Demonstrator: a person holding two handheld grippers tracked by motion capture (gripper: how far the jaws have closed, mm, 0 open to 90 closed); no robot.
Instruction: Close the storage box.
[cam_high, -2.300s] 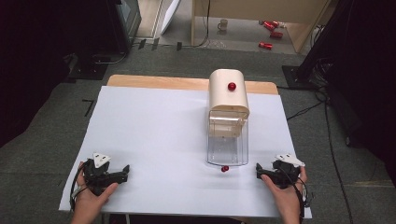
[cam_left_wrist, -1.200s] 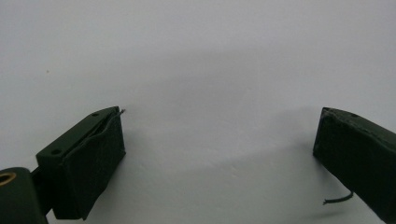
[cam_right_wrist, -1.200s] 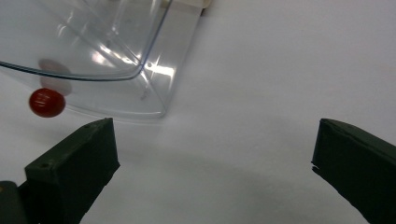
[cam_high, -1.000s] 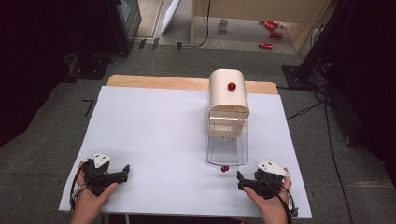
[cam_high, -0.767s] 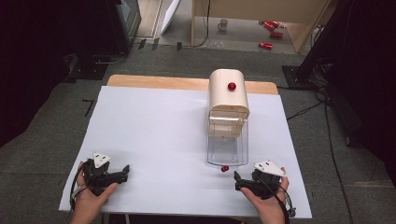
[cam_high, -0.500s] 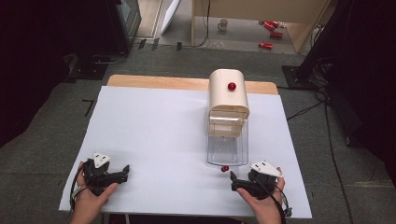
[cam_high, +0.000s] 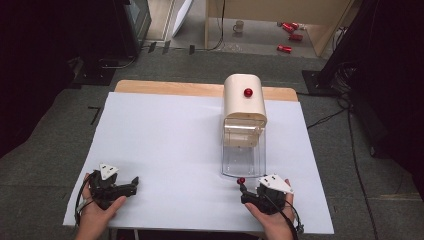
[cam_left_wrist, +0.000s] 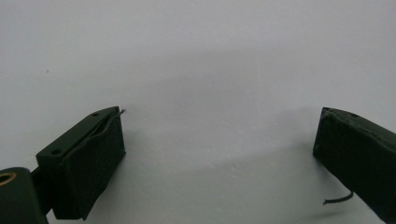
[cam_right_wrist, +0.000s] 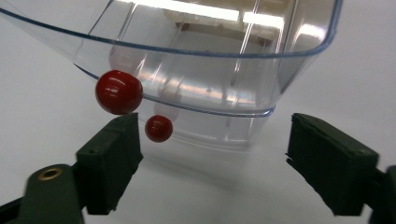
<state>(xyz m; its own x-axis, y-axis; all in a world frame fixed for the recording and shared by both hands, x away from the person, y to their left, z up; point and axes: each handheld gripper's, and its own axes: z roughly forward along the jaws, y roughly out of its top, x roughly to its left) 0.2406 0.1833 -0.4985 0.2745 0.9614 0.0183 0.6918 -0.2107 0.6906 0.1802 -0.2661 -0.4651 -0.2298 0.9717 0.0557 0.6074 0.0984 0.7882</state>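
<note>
Hands are resting low at the near table edge. The right gripper (cam_high: 243, 192), jaws standing wide apart, is pointing at the small red round knob (cam_right_wrist: 119, 92) on the clear plastic drawer (cam_high: 243, 160) below the cream dispenser box (cam_high: 244, 102). The left gripper (cam_high: 131, 184) is lying wide-jawed on the white table sheet (cam_high: 165, 135).

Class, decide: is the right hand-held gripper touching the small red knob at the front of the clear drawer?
Cannot tell. In the right gripper view the red knob sits just above the left jaw of the open right hand-held gripper, with no plain gap or contact.
</note>
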